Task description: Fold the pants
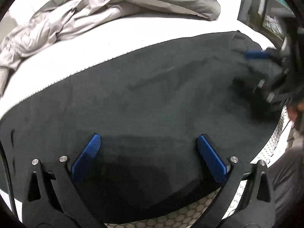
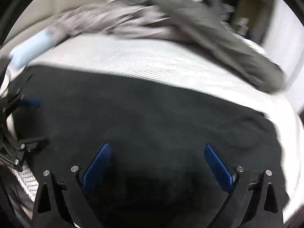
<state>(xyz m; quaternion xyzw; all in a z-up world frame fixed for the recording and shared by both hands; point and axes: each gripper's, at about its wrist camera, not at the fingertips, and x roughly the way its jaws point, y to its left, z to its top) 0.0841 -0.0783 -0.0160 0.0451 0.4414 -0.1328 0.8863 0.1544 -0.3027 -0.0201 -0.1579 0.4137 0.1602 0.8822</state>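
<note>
Dark pants [image 1: 152, 98] lying flat along the near edge of a white mattress [image 1: 106, 43], the cloth smooth and forming one broad panel; judged from this outline the legs may already be laid one upon the other, though no fold line can be told for certain, and the crosswise folds appear not yet made. Left gripper [image 1: 149, 148] poised over the near part of the pants, jaws spread wide, holding nothing. Right gripper [image 2: 156, 156] likewise above the cloth, jaws wide apart and empty; in the left wrist view it appears blurred at the far right end of the pants. A crumpled grey duvet [image 1: 62, 19] is heaped at the far side of the mattress, well apart from the pants. A pale blue pillow [image 2: 32, 47] lies at the far left in the right wrist view. Honeycomb-patterned mattress side [image 1: 171, 220] below the pants; bright wall behind
</note>
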